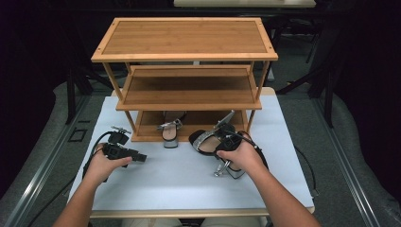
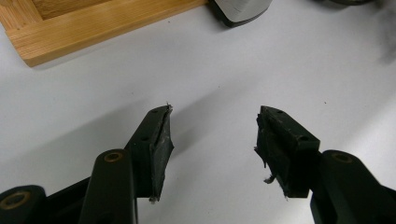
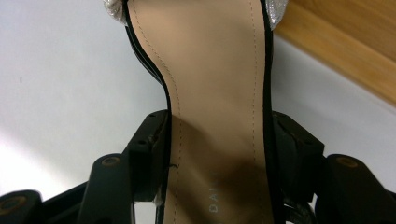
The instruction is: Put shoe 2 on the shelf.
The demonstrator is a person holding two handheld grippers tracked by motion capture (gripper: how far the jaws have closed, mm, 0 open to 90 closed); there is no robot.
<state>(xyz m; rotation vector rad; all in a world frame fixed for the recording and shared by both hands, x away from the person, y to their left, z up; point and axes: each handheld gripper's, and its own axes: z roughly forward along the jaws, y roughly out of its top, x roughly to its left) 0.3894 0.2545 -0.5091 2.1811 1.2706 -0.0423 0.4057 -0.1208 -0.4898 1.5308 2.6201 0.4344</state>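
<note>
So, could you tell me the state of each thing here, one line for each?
left gripper: open, nothing between its jaws, over the white table top
right gripper: shut on the held sandal, across its sole
second sandal: on the lowest shelf of the wooden rack

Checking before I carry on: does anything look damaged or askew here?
Yes: the left gripper pads look frayed, with torn edges. The sandal in the right gripper lies angled to the shelf.

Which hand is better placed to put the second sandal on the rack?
Right. The right hand-held gripper is clamped on the sandal close to the shoe rack. The left hand-held gripper is open over bare table.
</note>
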